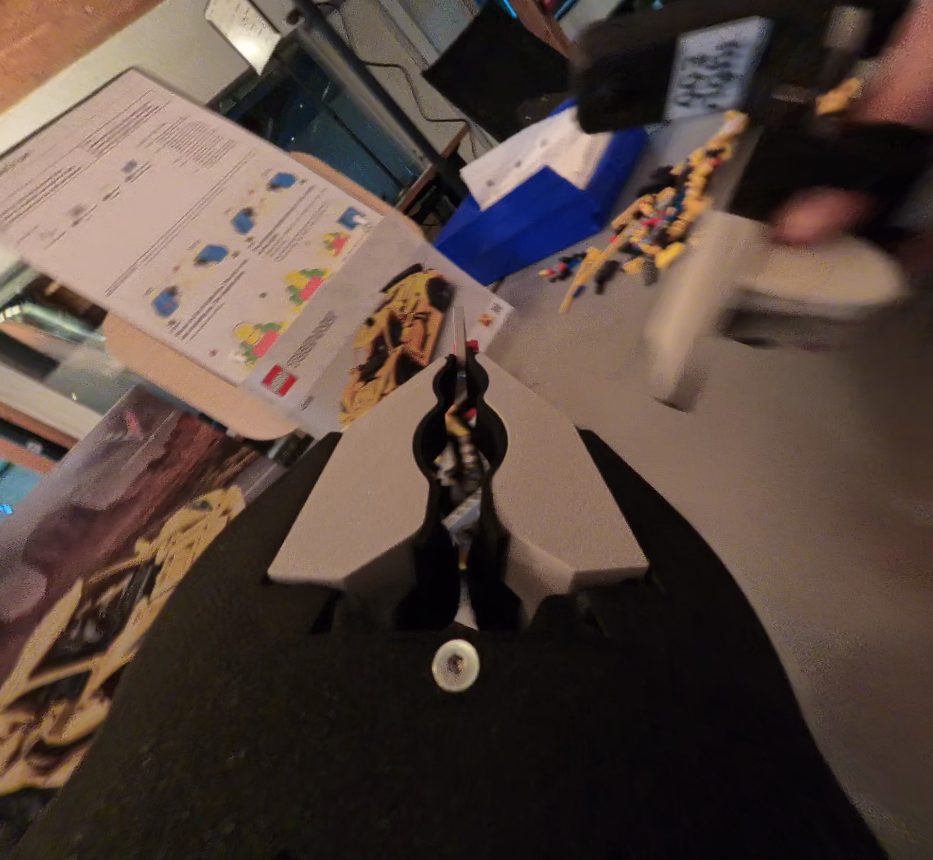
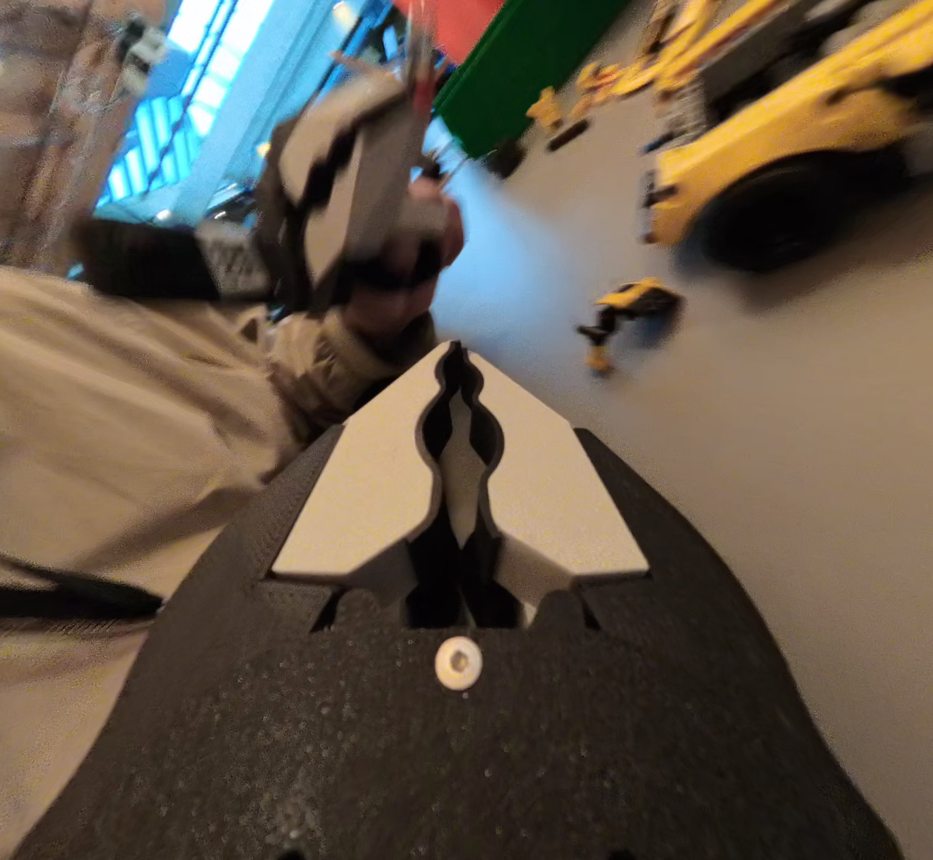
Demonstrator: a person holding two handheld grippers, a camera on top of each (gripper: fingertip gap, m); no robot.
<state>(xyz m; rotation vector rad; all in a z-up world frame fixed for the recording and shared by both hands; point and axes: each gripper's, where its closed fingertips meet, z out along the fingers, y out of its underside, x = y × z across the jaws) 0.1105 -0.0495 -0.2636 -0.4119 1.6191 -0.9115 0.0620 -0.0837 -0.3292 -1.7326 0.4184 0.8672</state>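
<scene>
Left claw (image 1: 460,366) pinching a small brick assembly (image 1: 462,457), right claw (image 2: 457,356) pressed together and gripping nothing, yellow toy car (image 2: 787,139) sitting far right on the grey tabletop (image 2: 757,432).

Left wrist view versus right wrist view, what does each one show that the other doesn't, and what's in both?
Only the left wrist view shows the printed instruction sheet, the blue box and a loose pile of bricks. Only the right wrist view shows the yellow toy car, the green box and a small yellow and black piece. Both show the grey table and closed jaws; the left gripper grips a small brick assembly.
</scene>
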